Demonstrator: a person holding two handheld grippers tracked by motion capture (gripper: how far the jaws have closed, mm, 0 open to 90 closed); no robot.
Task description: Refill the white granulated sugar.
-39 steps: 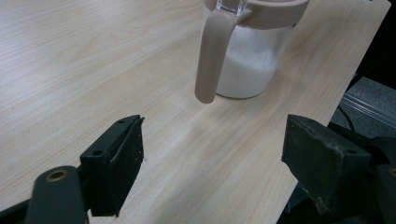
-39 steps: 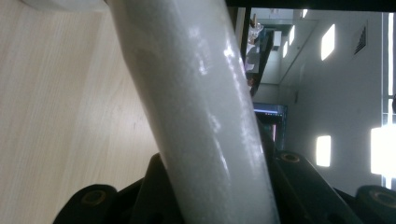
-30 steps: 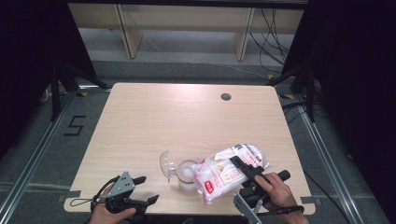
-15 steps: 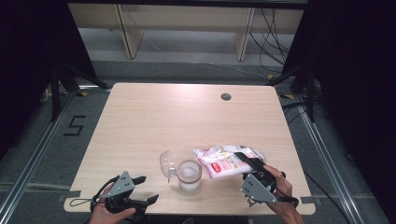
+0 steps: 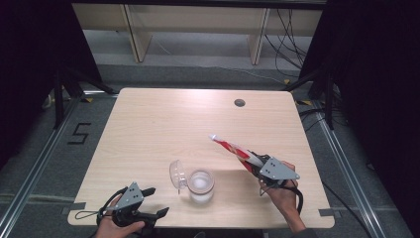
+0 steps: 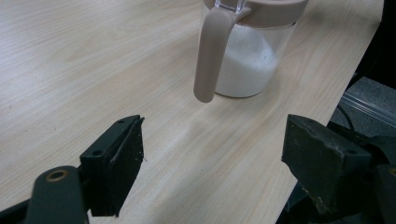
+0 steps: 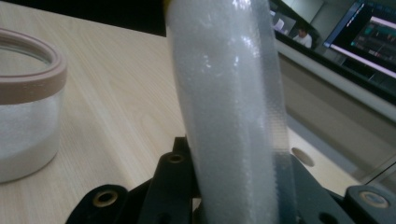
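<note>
A clear jar (image 5: 200,185) with a beige rim and handle stands near the table's front edge, part full of white grains; its lid (image 5: 176,173) is flipped open to the left. My right gripper (image 5: 257,163) is shut on a plastic bag (image 5: 233,148) with red print, held edge-on and pointing up-left, to the right of the jar. The bag (image 7: 229,107) rises between the jaws in the right gripper view, with the jar (image 7: 28,107) at left. My left gripper (image 5: 153,202) stands open at the front left; the jar (image 6: 247,51) is ahead of it.
A round dark cable hole (image 5: 239,103) sits at the table's back right. Shelving legs (image 5: 133,37) and cables (image 5: 292,29) lie on the floor beyond the table. Screens (image 7: 369,32) glow in the background of the right gripper view.
The right gripper has swung the bag from over the jar out to the right and turned it edge-on. The left gripper has not moved.
</note>
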